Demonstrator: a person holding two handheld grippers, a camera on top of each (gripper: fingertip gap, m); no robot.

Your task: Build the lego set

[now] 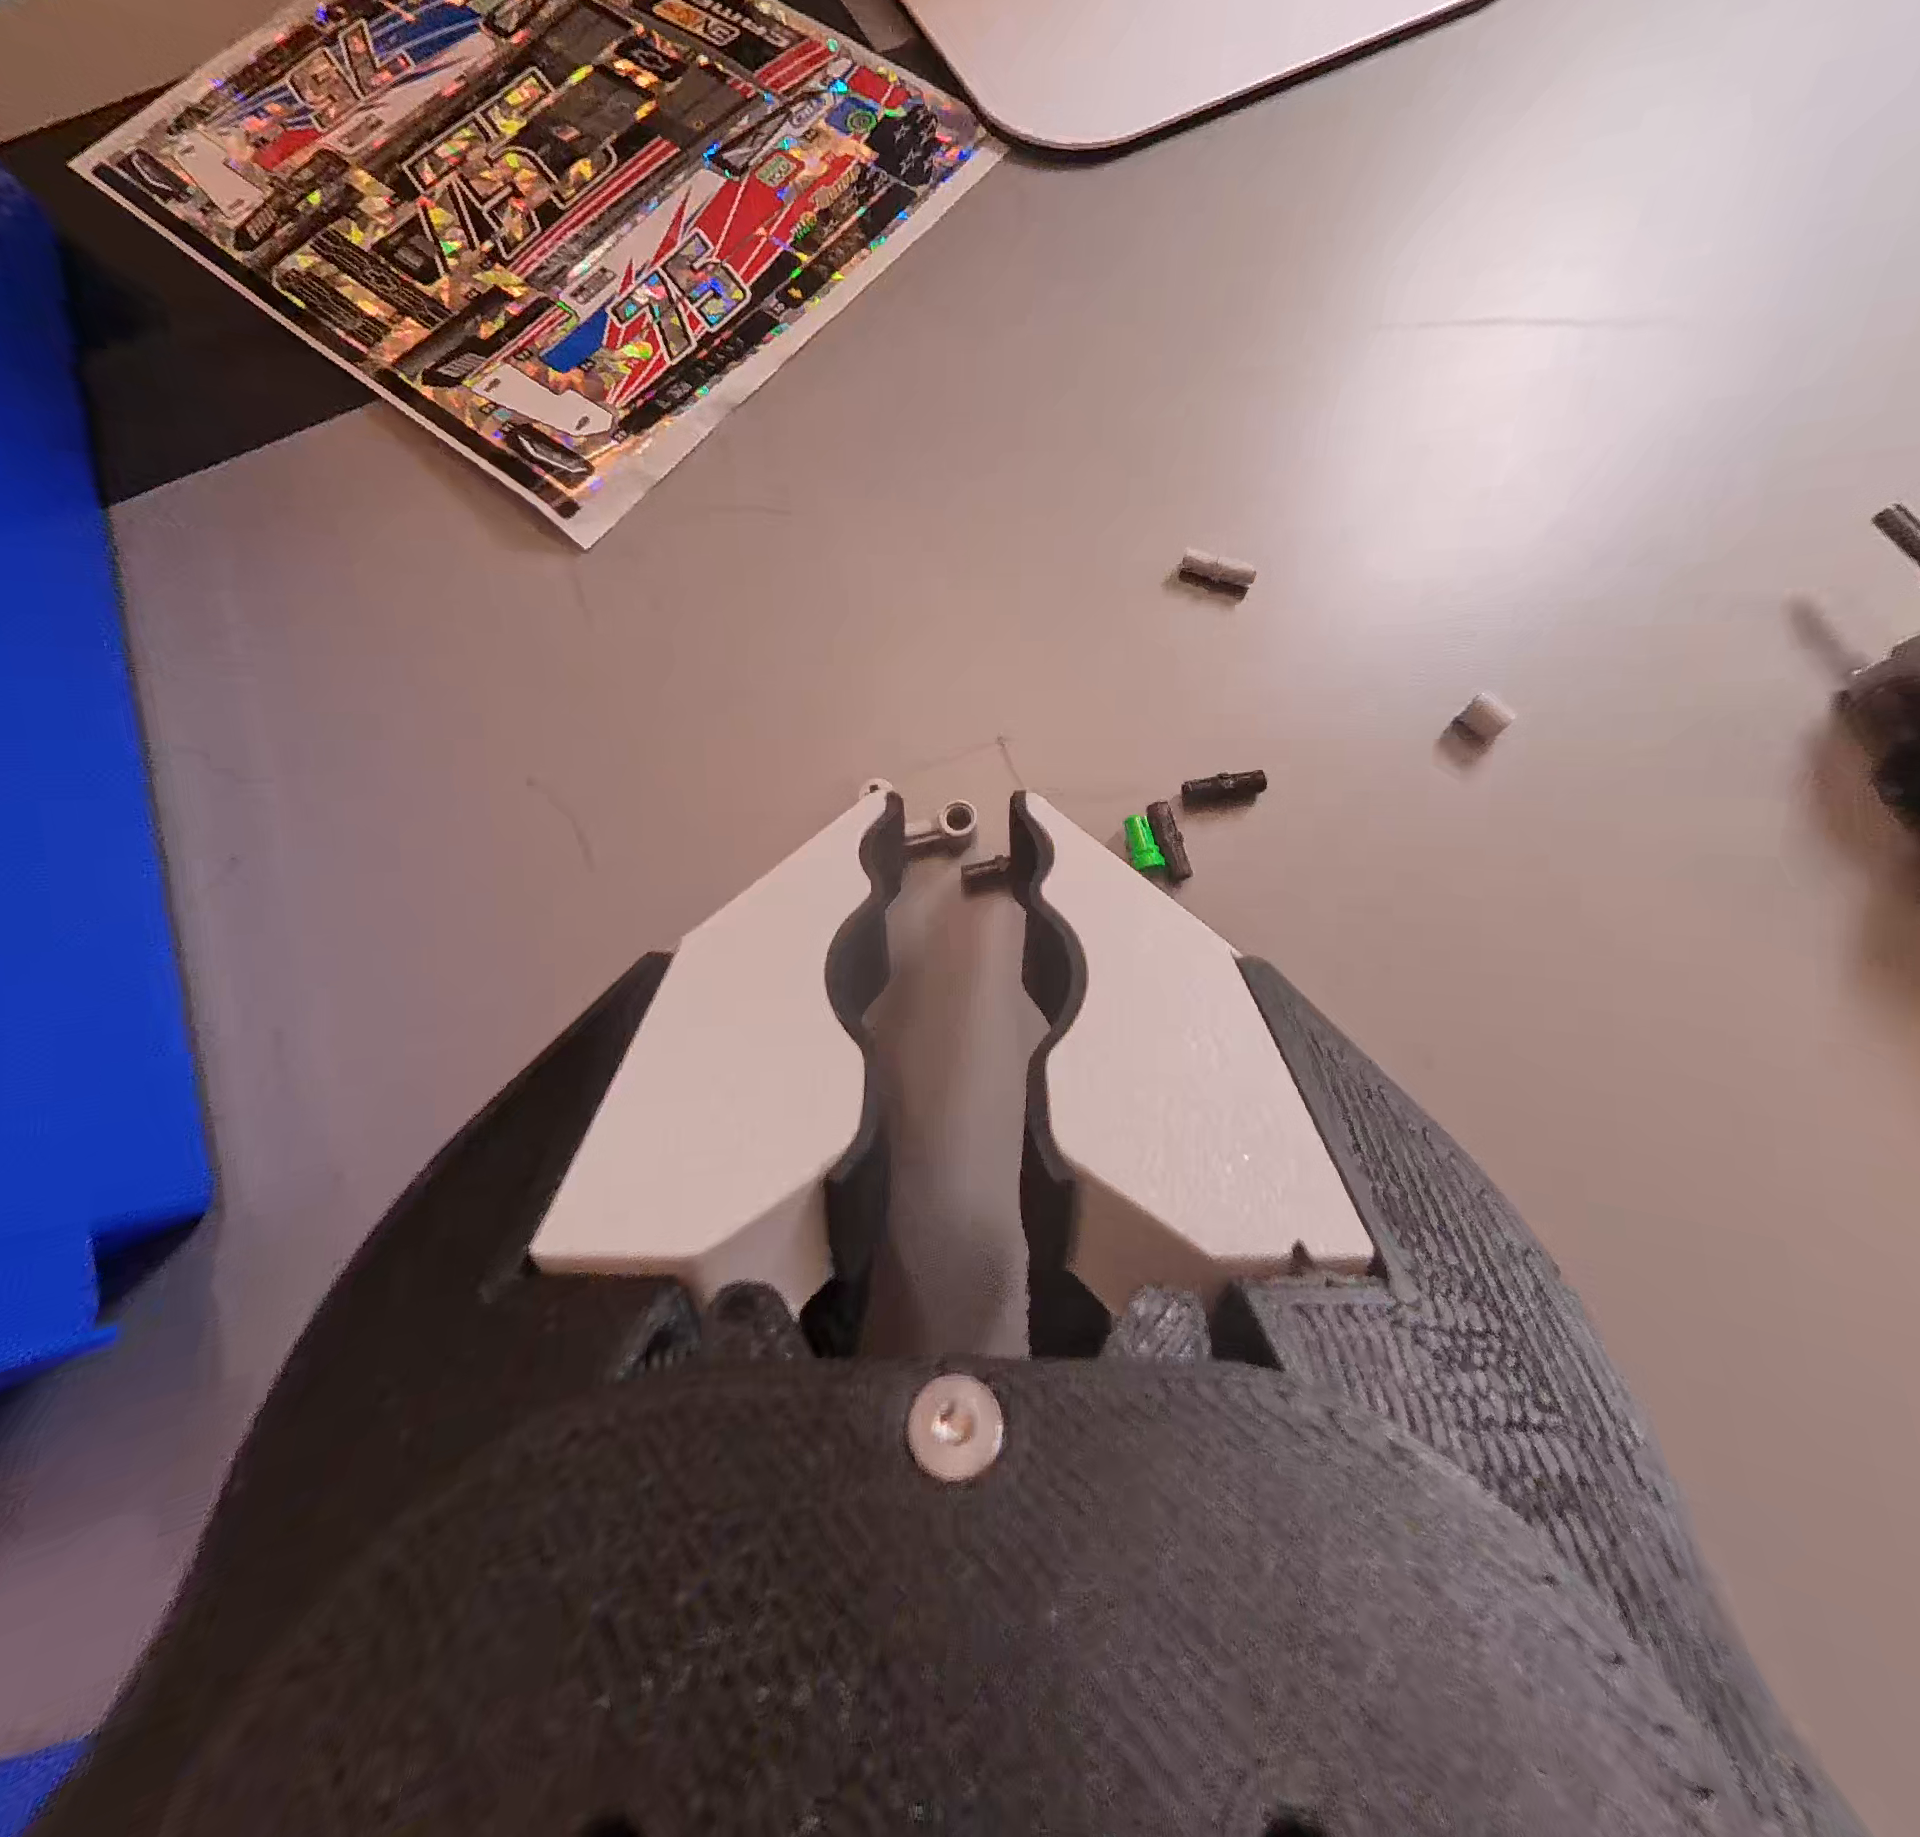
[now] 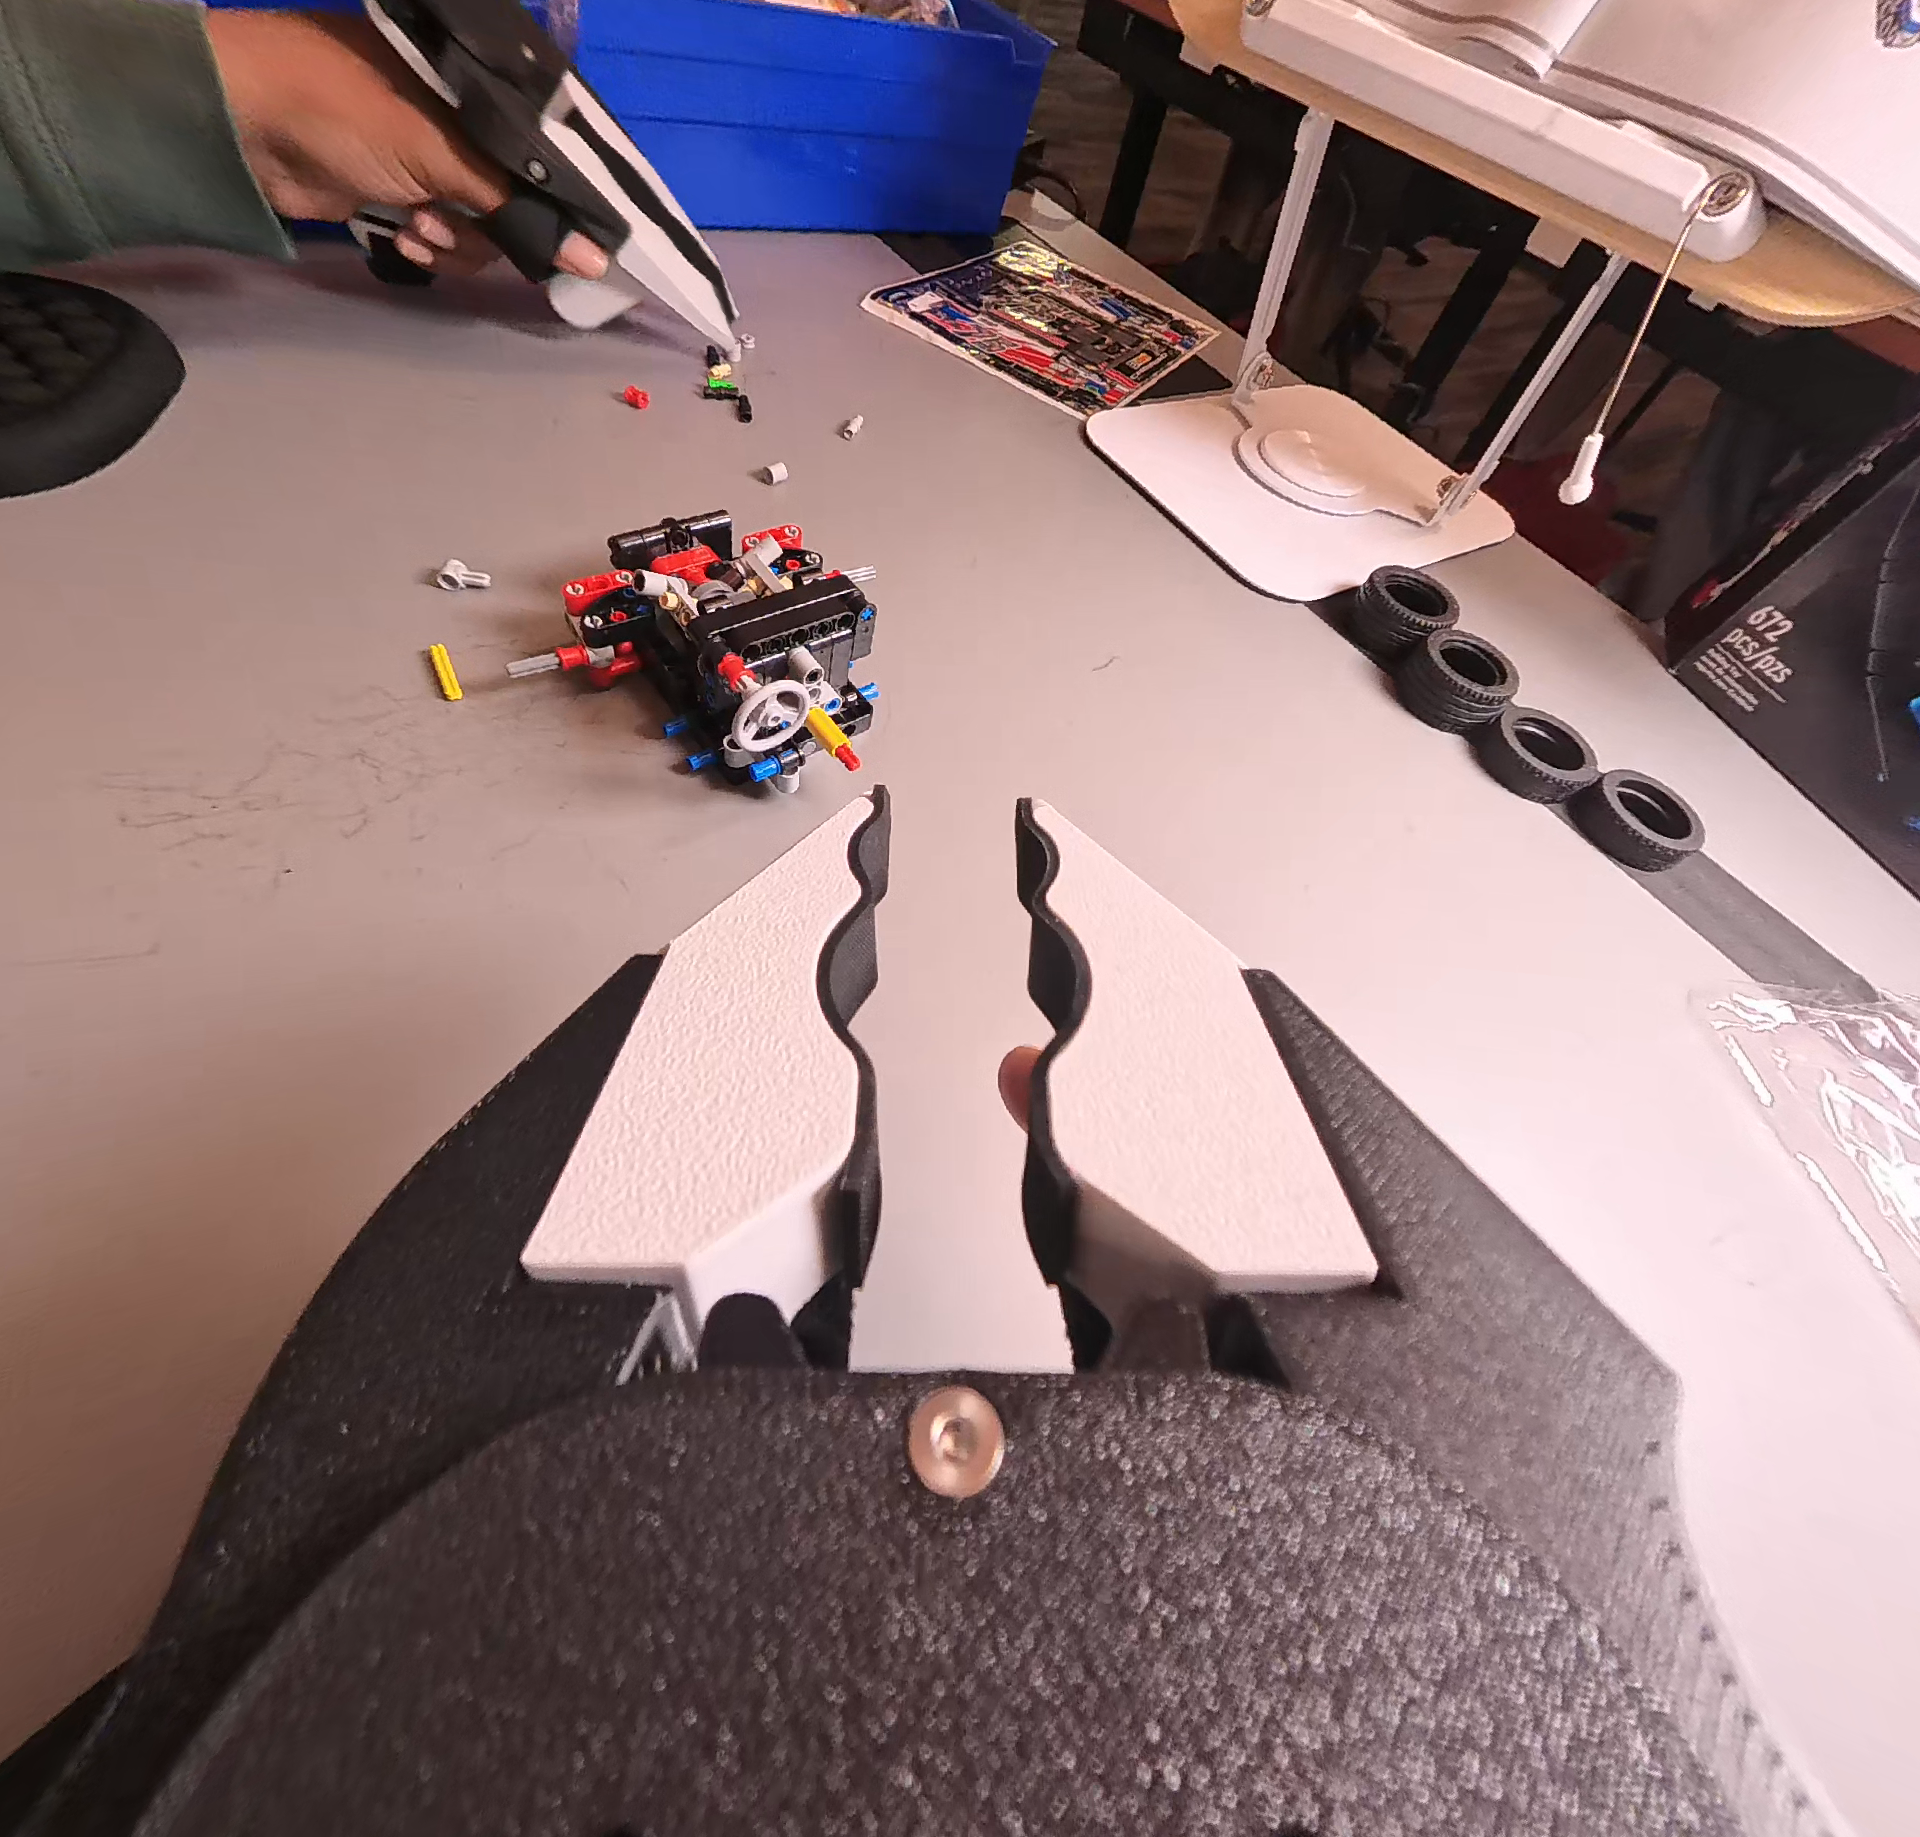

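Note:
My left gripper [image 1: 954, 819] is open, its tips low over the grey table around a small grey connector [image 1: 948, 823] and a short black pin [image 1: 985, 868]. A green pin [image 1: 1141, 842] and black pins [image 1: 1224, 786] lie just right of it. The right wrist view shows this gripper [image 2: 727, 333] from afar, held in a hand, tips down at a cluster of small pieces [image 2: 722, 385]. My right gripper [image 2: 954, 821] is open and empty, hovering just short of the half-built black, red and grey lego chassis [image 2: 732, 639] with its grey steering wheel [image 2: 774, 715].
A shiny sticker sheet [image 1: 540, 218] lies far left, beside a white stand base [image 2: 1299, 478]. Several black tyres [image 2: 1527, 707] line the right side. Blue bins [image 2: 800, 114] stand at the back. Loose pieces include a yellow axle [image 2: 445, 672]. A plastic bag [image 2: 1829, 1112] lies right. My hands' fingertips stand some 35 centimeters from each other.

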